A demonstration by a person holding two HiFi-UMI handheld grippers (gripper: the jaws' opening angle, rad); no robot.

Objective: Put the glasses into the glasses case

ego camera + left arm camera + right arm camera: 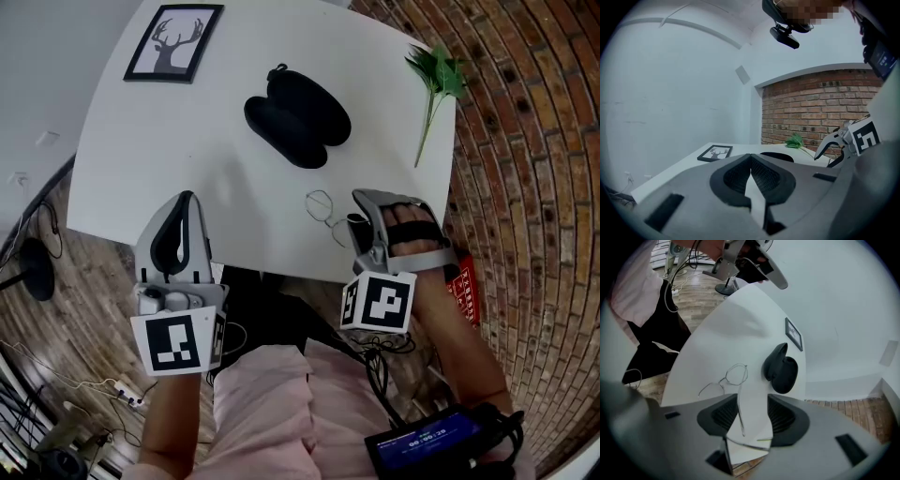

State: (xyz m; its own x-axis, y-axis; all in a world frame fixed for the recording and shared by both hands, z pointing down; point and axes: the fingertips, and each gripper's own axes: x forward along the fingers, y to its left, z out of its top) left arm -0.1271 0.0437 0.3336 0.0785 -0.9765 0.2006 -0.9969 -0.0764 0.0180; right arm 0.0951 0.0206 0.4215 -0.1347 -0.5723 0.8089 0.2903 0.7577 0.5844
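Thin wire-frame glasses [325, 212] [736, 373] lie on the white table [141, 169] close to its near edge. The black glasses case [298, 117] [780, 369] [777, 156] lies open further back, near the table's middle. My right gripper [359, 212] [752, 401] tilts down over the right side of the glasses. Its jaws stand apart, and one temple arm of the glasses runs between them with neither pad pressing on it. At the table's near left edge my left gripper [186, 202] [750, 157] points almost level, its fingertips touching and nothing held.
A framed deer picture [175, 42] [715, 152] [793, 338] lies at the far left corner. A green leafy sprig [436, 75] [796, 140] lies along the right edge. Brick paving borders the table on the right. Cables and a blue-screened device [431, 436] hang by the person's lap.
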